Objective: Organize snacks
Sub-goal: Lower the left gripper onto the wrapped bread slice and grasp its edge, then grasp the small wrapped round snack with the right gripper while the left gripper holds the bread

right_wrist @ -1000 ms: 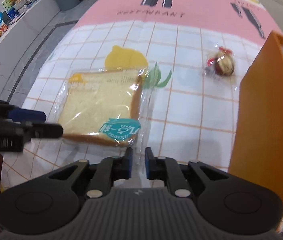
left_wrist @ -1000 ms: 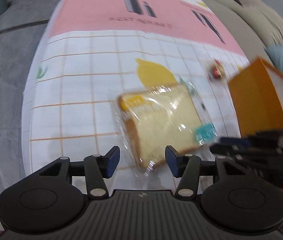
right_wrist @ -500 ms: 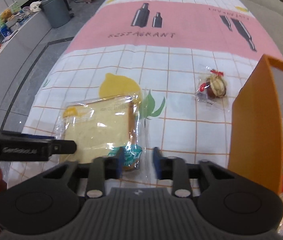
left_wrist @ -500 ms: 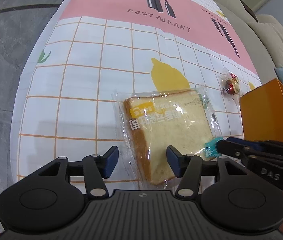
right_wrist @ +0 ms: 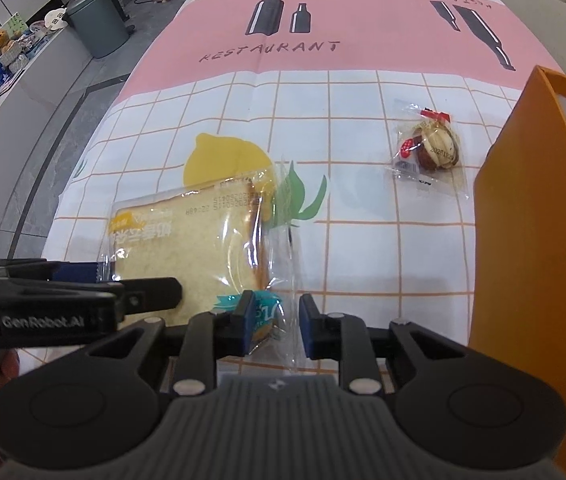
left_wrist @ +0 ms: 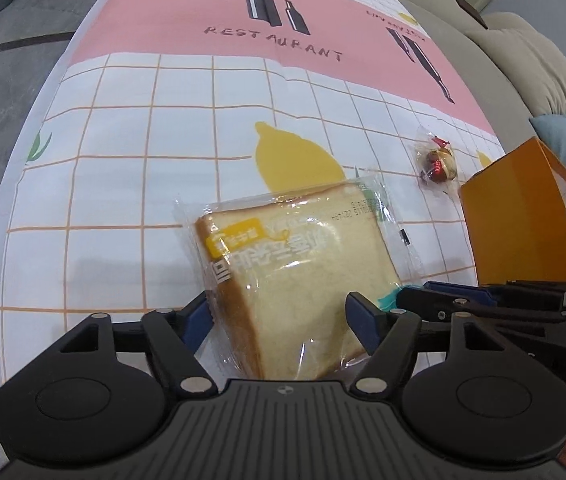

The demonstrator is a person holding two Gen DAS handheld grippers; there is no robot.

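Since a moment ago you have pushed both grippers farther in on the wrapped slice of bread (left_wrist: 299,280), and its near end now lies between the fingers of your left gripper (left_wrist: 279,316). That gripper is spread wide, one blue pad on each side of the slice, and I cannot tell whether either pad touches the wrapper. Your right gripper (right_wrist: 273,326) is also spread, and the clear plastic seam at the bread's near right corner, by the teal label, sits in its gap without being pinched. The bread lies flat on the checked tablecloth (left_wrist: 123,160), at the near edge of the table, partly over the printed yellow lemon. To the right and farther away rests a small wrapped candy (right_wrist: 429,152) with a red tie, well apart from the bread. At the right edge stands an orange box (right_wrist: 523,260), and in the right wrist view a little of some packets shows inside it.
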